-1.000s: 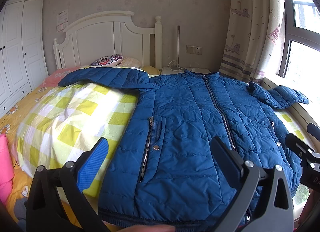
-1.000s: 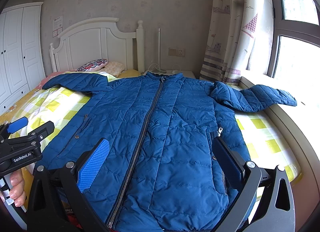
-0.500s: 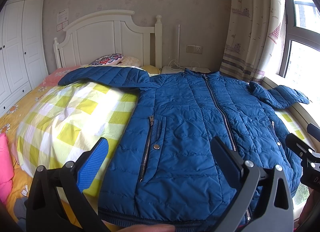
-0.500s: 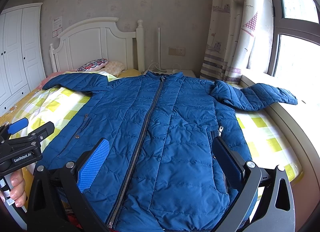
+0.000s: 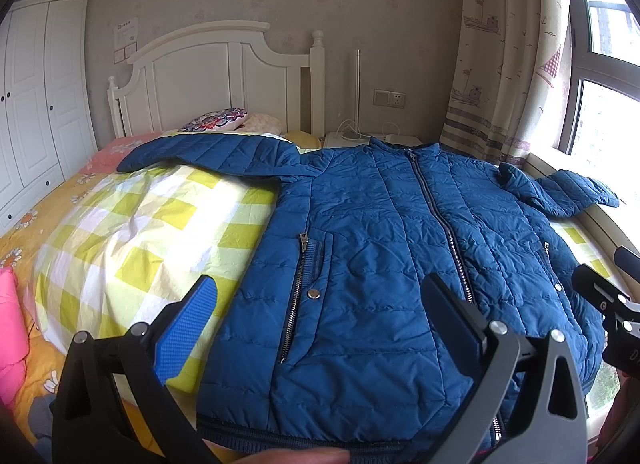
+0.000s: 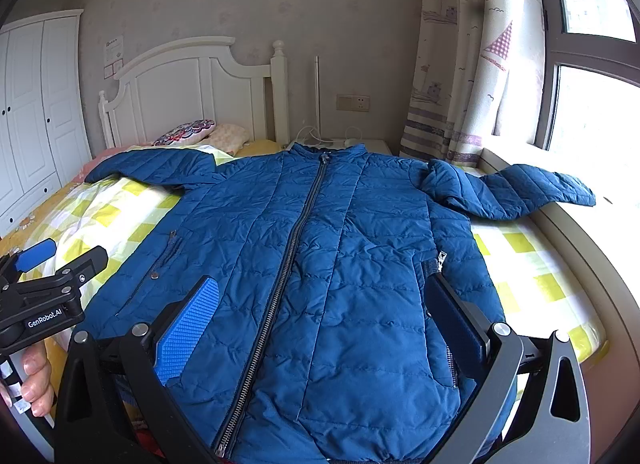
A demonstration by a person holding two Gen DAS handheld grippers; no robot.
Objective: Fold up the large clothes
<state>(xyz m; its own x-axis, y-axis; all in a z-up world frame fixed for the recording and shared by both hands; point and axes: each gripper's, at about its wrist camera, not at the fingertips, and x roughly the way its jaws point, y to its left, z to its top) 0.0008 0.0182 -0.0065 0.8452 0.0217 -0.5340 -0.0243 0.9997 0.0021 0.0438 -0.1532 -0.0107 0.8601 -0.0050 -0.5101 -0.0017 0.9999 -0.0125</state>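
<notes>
Blue and puffy, the coat (image 6: 320, 256) lies flat on the bed (image 5: 132, 232), front side up. Its zip (image 6: 292, 248) is done up all the way to the collar. Both sleeves stick out to the sides. One sleeve (image 5: 208, 152) lies across the yellow and white checked blanket, toward the white headboard (image 5: 216, 76). The other sleeve (image 6: 512, 188) bends and reaches toward the window sill (image 6: 560, 168). Each side of the coat has a pocket with a small zip.

Two pillows sit by the headboard, past the coat.

The left claw (image 5: 320, 312) is wide open, with nothing in it. It hangs over the bottom corner of the coat, on the blanket side. The right claw (image 6: 324, 316) is wide open too and holds nothing. It hangs over the bottom of the coat, near the zip. A hand (image 6: 36, 380) holds the left claw's handle.
</notes>
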